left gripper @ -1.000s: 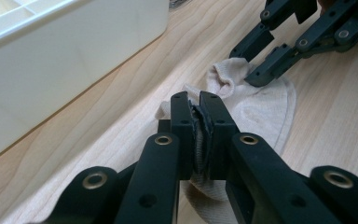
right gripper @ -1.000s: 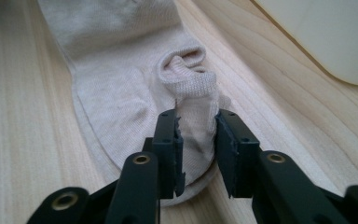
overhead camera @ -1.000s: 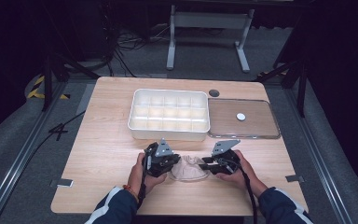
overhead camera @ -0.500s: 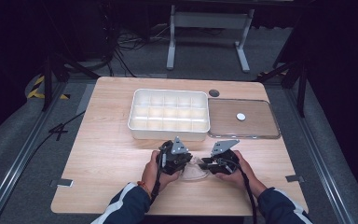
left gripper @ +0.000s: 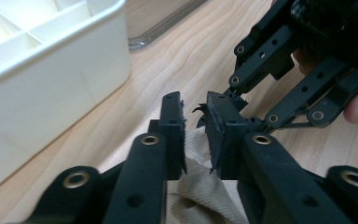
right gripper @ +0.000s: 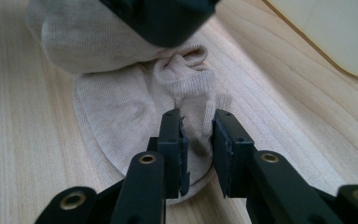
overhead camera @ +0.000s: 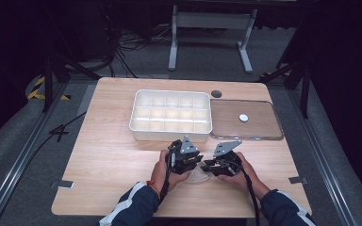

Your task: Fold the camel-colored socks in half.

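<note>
Two grippers meet over one pale beige sock [right gripper: 135, 98] near the front edge of the wooden table [overhead camera: 108, 155], just in front of the white compartment tray [overhead camera: 171, 115]; the work looks to be in its early or middle part, since the sock is still a loose, rumpled heap, neither folded flat nor put into any compartment; the tray's cells look empty, and its clear lid [overhead camera: 245, 120] lies beside it. The left gripper [left gripper: 195, 122] has just been easing its jaws apart; they stand slightly open with a fold of the fabric in the gap, and I cannot tell whether the pads still press it. The right gripper [right gripper: 196, 135] pinches a ribbed strip of the cuff between nearly closed jaws. As for heading, the sock is too bunched to give a clear long axis; in the high view it seems to stretch roughly from one hand to the other.
</note>
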